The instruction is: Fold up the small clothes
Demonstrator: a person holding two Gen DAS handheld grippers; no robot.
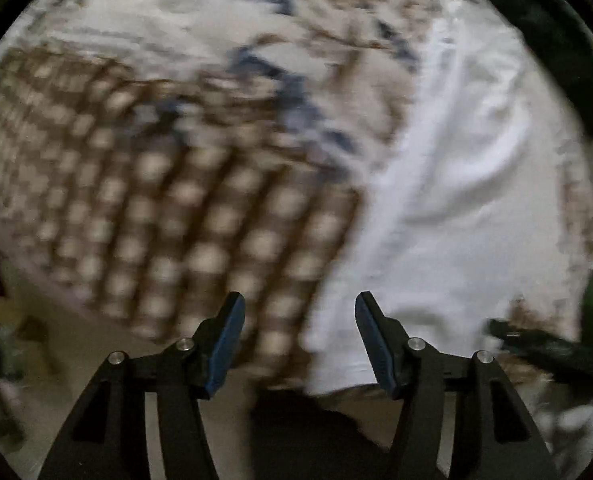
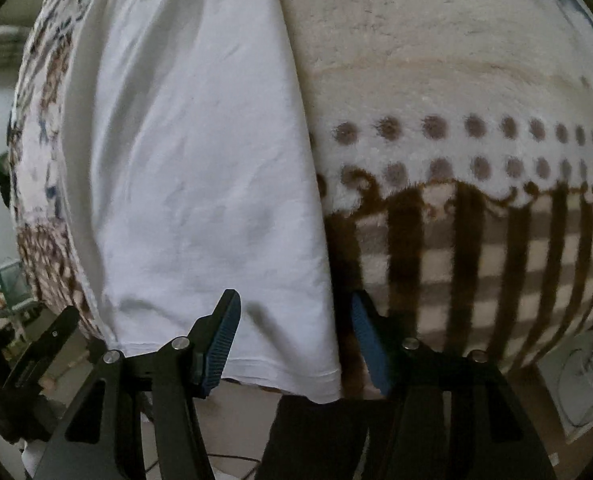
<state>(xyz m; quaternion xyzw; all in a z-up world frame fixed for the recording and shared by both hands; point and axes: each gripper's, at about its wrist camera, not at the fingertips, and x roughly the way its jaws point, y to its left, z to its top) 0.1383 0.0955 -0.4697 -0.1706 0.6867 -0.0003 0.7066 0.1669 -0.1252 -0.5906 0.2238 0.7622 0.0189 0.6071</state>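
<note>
A white garment [image 1: 456,208] lies spread on a patterned blanket [image 1: 168,184], to the right in the blurred left wrist view. In the right wrist view the garment [image 2: 192,168] fills the left half, its hem at the blanket's [image 2: 456,248] near edge. My left gripper [image 1: 299,340] is open and empty, just left of the garment's near corner. My right gripper [image 2: 295,340] is open and empty, with the garment's near right corner between its fingers. The left gripper [image 2: 40,344] also shows at the lower left of the right wrist view.
The blanket has brown checks, blue marks and brown dots. The floor [image 1: 56,344] lies below its near edge. A dark object [image 1: 564,40] sits at the far right. Cables [image 2: 588,376] lie on the floor at right.
</note>
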